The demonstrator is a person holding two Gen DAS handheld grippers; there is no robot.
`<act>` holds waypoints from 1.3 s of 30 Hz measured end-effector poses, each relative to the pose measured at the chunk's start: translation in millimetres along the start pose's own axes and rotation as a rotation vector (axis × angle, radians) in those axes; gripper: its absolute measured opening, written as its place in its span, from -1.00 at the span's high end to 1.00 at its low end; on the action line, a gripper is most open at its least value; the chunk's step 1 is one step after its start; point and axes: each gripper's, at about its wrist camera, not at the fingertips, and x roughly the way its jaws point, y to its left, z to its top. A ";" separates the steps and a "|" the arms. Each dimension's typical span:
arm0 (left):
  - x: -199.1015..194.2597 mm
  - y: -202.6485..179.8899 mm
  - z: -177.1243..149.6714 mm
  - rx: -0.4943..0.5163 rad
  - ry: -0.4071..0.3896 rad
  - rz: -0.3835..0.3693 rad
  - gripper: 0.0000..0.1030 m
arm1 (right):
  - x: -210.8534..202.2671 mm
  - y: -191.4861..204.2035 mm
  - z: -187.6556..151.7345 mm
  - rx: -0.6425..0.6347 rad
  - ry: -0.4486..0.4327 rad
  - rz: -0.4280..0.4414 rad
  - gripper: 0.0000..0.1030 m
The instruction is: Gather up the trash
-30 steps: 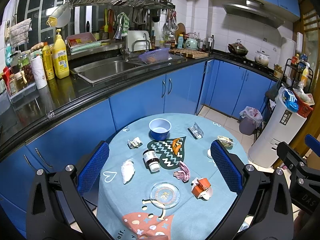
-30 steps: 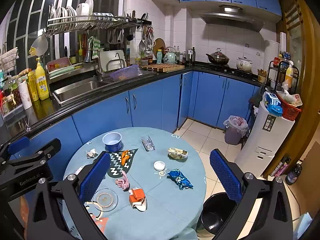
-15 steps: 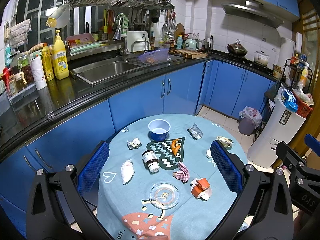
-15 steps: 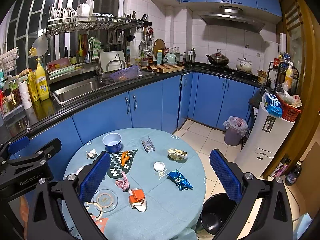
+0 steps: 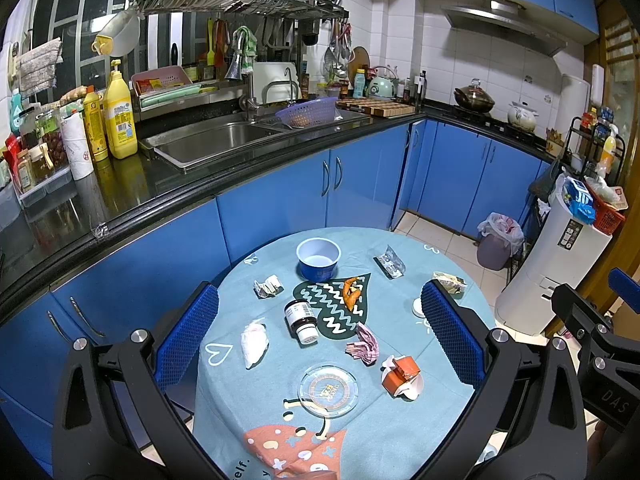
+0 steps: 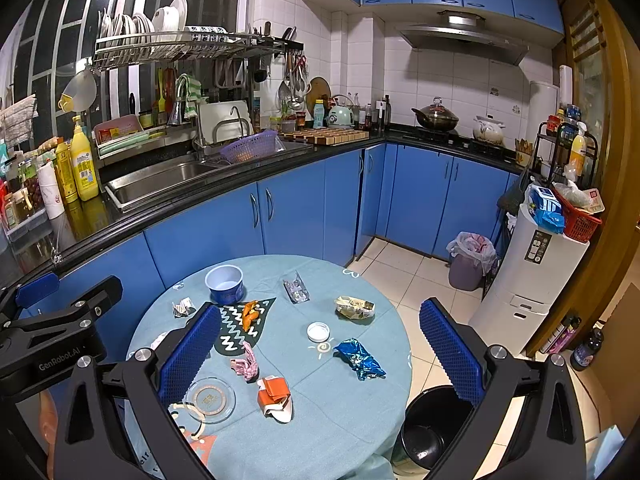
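Above the round cloth-draped tabletop (image 5: 404, 252), your left tool (image 5: 320, 336) and right tool (image 6: 320, 350) hang wide open, empty. Crinkled blue foil wrapper (image 6: 359, 359), crumpled pink paper (image 5: 363, 346), torn orange carton (image 6: 274, 396) and white tissue (image 5: 253, 342) lie scattered around a glass ashtray (image 5: 328, 390); the black bin (image 6: 434, 428) stands beside the tabletop's right edge

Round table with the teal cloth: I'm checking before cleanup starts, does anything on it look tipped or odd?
Yes. The small dark glass bottle with a white cap lies on its side near the table's middle, and a loose white round lid sits apart from it.
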 end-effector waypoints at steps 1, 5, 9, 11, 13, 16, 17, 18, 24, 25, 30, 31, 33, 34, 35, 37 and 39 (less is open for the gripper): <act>0.0 0.0 0.0 0.000 0.000 0.000 -0.94 | -0.4 -0.1 -0.3 0.000 0.000 0.001 -0.89; 0.0 -0.2 0.1 0.000 0.000 0.000 -0.94 | 1.4 -0.1 0.3 -0.001 0.001 0.001 -0.89; 0.1 0.0 0.1 0.001 0.001 0.001 -0.94 | 2.9 -0.1 0.1 -0.001 0.001 0.001 -0.89; -0.6 -1.3 0.4 0.001 0.002 0.000 -0.94 | 3.1 -0.2 -0.5 -0.001 0.003 0.002 -0.89; -1.9 -5.0 1.5 0.003 0.003 -0.001 -0.94 | 1.0 1.9 -2.4 -0.002 0.004 0.004 -0.89; -2.5 -6.0 1.9 0.005 0.002 -0.002 -0.94 | 1.9 4.7 3.4 -0.002 0.003 0.004 -0.89; -2.4 -6.3 1.9 0.006 0.001 -0.002 -0.94 | 1.3 5.2 3.3 -0.003 0.003 0.004 -0.89; -2.3 -6.1 2.0 0.005 0.002 -0.003 -0.94 | 1.5 5.3 3.2 -0.002 0.003 0.003 -0.89; -2.7 -7.4 2.7 0.005 0.002 -0.002 -0.94 | 1.6 9.6 6.3 -0.004 0.002 0.003 -0.89; -2.5 -6.7 2.3 0.005 0.003 -0.002 -0.94 | 1.5 9.7 6.2 -0.004 0.002 0.004 -0.89; -2.8 -7.5 2.7 0.005 0.005 -0.002 -0.94 | 2.4 8.3 6.2 -0.002 0.007 0.004 -0.89; -2.4 -8.7 3.0 0.006 0.006 -0.002 -0.94 | 3.1 8.9 6.6 -0.002 0.009 0.004 -0.89; -2.1 -8.1 2.5 0.006 0.005 -0.001 -0.94 | 4.1 7.6 5.6 -0.002 0.011 0.003 -0.89; -2.2 -9.1 3.3 0.006 0.006 0.000 -0.94 | 4.6 8.2 5.6 -0.002 0.013 0.003 -0.89; -1.6 -9.6 3.2 0.006 0.007 0.000 -0.94 | 5.2 8.2 5.3 -0.002 0.015 0.002 -0.89; -0.6 -9.7 2.3 0.008 0.009 0.000 -0.94 | 7.3 7.1 4.4 -0.001 0.020 0.004 -0.89; 3.0 -11.0 0.9 0.012 0.016 0.006 -0.94 | 11.4 6.5 2.9 -0.003 0.027 0.001 -0.89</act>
